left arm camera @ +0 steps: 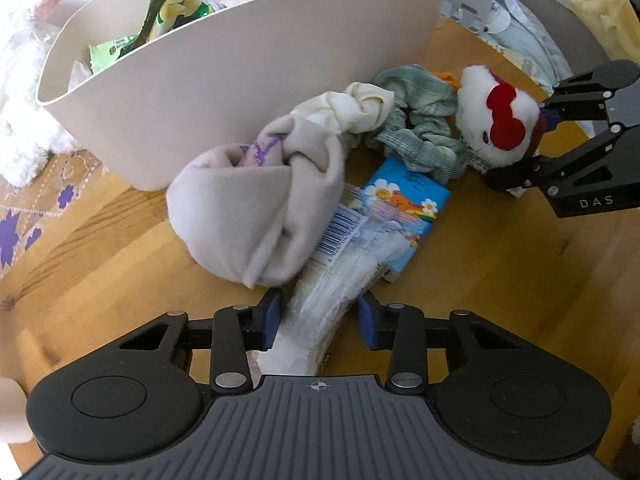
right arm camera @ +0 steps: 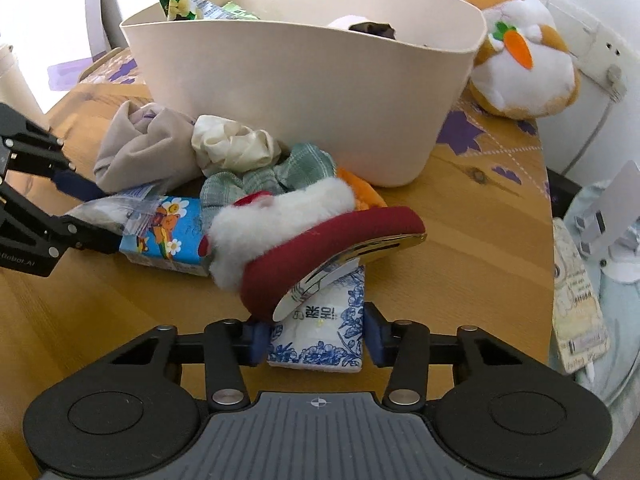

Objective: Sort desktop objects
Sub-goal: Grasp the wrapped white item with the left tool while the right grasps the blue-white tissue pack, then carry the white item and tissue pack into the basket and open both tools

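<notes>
A cream bin (right arm camera: 304, 92), already part-filled with wrappers, stands at the back of the wooden surface (right arm camera: 460, 240), with a heap of socks and packets just in front. Both pick-ups look made — the left gripper (left arm camera: 320, 316) is clamped on a clear plastic packet (left arm camera: 340, 276) lying on the surface, the right gripper (right arm camera: 316, 336) on a blue-flowered tissue pack (right arm camera: 320, 332) under a red plush hair clip (right arm camera: 320, 248). Next, likely, lift each clear — the clip may snag — and carry to the bin.
</notes>
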{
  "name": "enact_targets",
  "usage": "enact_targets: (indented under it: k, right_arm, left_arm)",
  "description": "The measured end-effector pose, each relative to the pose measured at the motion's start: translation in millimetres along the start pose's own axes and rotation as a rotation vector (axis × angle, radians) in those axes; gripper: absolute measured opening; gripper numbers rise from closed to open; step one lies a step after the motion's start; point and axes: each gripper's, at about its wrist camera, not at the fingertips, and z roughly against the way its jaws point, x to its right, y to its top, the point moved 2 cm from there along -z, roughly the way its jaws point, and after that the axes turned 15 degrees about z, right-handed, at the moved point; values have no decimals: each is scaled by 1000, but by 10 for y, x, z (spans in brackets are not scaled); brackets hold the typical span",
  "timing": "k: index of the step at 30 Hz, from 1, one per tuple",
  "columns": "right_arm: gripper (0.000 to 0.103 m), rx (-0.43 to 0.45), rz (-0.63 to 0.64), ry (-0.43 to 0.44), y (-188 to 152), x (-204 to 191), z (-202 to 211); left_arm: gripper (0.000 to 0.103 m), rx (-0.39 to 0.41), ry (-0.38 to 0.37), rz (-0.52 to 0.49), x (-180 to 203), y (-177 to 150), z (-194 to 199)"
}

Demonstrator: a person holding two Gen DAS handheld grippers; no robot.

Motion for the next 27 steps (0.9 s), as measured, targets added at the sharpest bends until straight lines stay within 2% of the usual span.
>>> enact_targets:
  k: [6, 13, 27]
  right_arm:
    - [43, 13, -64, 42, -128, -49, 155]
    - [42, 46, -249, 120, -269, 19, 389]
    - [42, 86, -184, 104, -226, -28, 843]
  left_arm:
    - [33, -6, -47, 28, -45, -118, 91]
    - [32, 9, -66, 54, -98, -220, 268]
    - [31, 72, -113, 112, -173, -155, 621]
